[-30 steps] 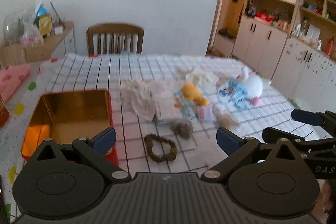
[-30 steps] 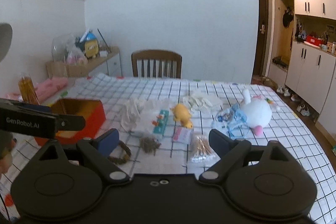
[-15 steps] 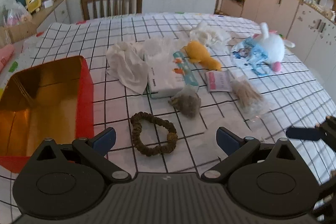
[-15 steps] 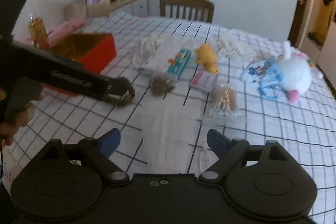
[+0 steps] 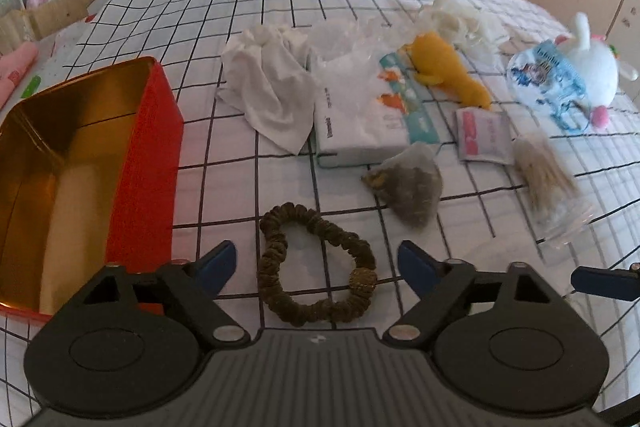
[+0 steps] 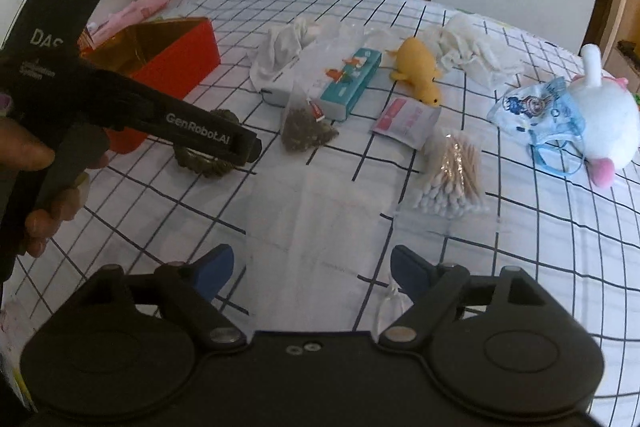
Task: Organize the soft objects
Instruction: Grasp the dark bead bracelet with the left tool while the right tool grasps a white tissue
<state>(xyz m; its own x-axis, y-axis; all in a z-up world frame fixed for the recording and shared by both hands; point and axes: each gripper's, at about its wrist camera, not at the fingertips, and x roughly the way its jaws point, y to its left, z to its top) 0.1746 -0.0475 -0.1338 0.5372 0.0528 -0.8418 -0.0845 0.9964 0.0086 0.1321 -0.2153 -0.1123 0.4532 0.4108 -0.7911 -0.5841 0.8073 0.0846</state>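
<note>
The left gripper's arm covers part of the scrunchie [image 6: 202,163] in the right wrist view, and the tin [image 5: 72,163] is cut off by the left edge in the left wrist view. Cotton buds [image 5: 540,175] are motion-blurred there. Print on the tissue pack [image 5: 360,115] is too small to read, and only one fingertip [image 5: 604,281] of the right gripper shows at the frame's right edge.

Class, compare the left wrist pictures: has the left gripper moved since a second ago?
Yes. The left gripper has come down and forward toward the brown scrunchie, which now lies between its closing jaws, untouched.
</note>
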